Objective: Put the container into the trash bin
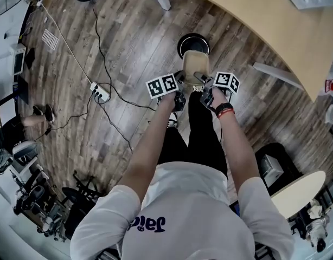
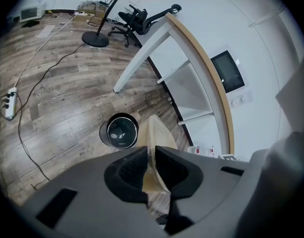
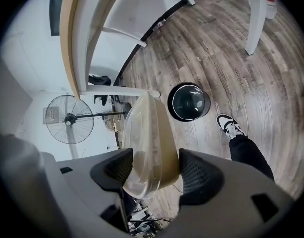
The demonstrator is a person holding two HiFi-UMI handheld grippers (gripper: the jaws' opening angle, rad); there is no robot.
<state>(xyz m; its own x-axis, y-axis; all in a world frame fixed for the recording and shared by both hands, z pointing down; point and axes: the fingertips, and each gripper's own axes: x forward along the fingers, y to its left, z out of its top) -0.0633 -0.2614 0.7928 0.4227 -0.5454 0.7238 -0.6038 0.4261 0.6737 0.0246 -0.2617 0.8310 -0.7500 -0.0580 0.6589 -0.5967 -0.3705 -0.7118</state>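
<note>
Both arms were stretched forward, tongs angled down, side by side. Left tongs [image 2: 149, 170] were clenched on the thin edge of the tan translucent plastic container [image 2: 157, 133]. Right tongs [image 3: 152, 170] grasped its wider body. The round black trash bin [image 1: 192, 43] stood just beyond the tips, path clear. Curved wood-topped desk [image 1: 253, 15] was beyond, on a grey plank floor [image 1: 128, 42].

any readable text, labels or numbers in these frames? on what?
Nothing reads cleanly.
Shirt print: upside down, partly cut off, not readable.
Floor lettering: faint, too blurred.
Marker cubes: square patterns only, no words.
</note>
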